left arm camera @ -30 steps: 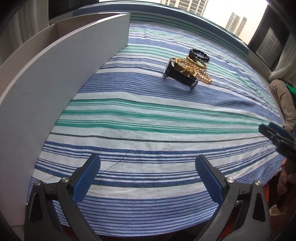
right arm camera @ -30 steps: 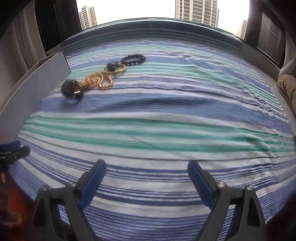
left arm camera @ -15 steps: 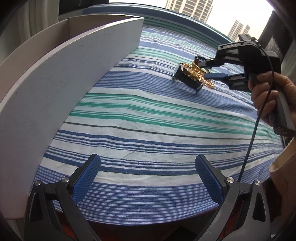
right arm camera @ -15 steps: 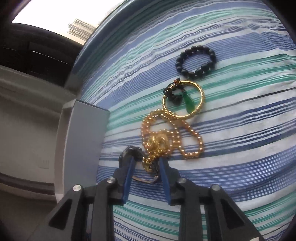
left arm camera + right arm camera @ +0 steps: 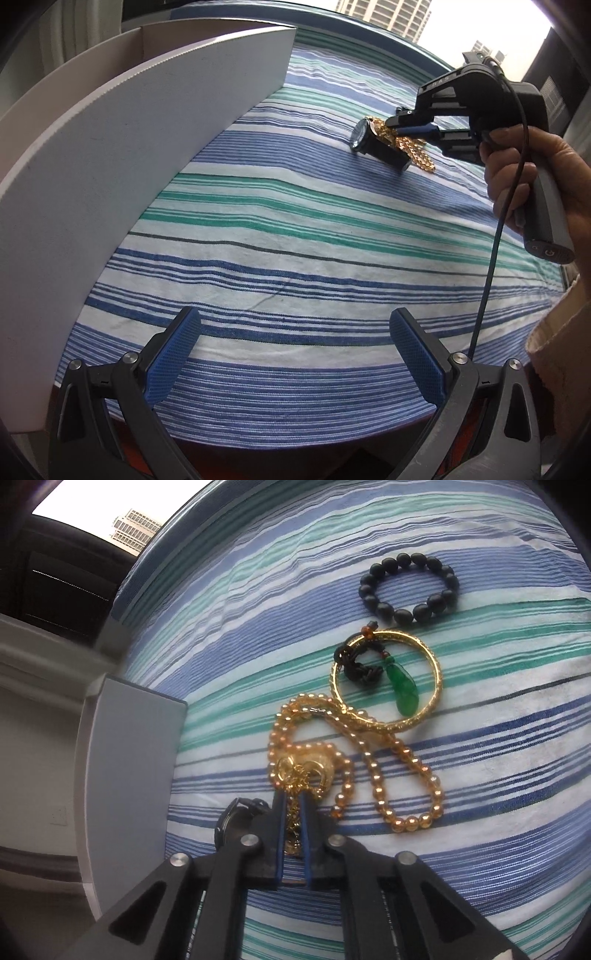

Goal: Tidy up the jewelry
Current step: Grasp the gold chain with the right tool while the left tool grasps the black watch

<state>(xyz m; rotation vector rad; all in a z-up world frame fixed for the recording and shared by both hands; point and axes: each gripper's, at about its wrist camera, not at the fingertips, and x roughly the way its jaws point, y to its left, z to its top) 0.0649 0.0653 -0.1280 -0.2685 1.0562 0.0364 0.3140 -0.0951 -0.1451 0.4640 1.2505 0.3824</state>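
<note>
Gold chain (image 5: 295, 812) lies on the striped cloth (image 5: 480, 775) toward the far side of the bench, pinched between the narrow pads of the right hand-held gripper (image 5: 294, 823), next to a dark watch (image 5: 380, 147) and a gold bead necklace (image 5: 388, 775). Beyond them: a gold bangle (image 5: 436, 686) with a green pendant (image 5: 402, 686), then a black bead bracelet (image 5: 410, 587). Left hand-held gripper (image 5: 295, 354) hangs wide and empty over the near edge, beside a white box (image 5: 110, 166).

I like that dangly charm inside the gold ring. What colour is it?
Bright green charm, clearest in the right wrist view.
</note>
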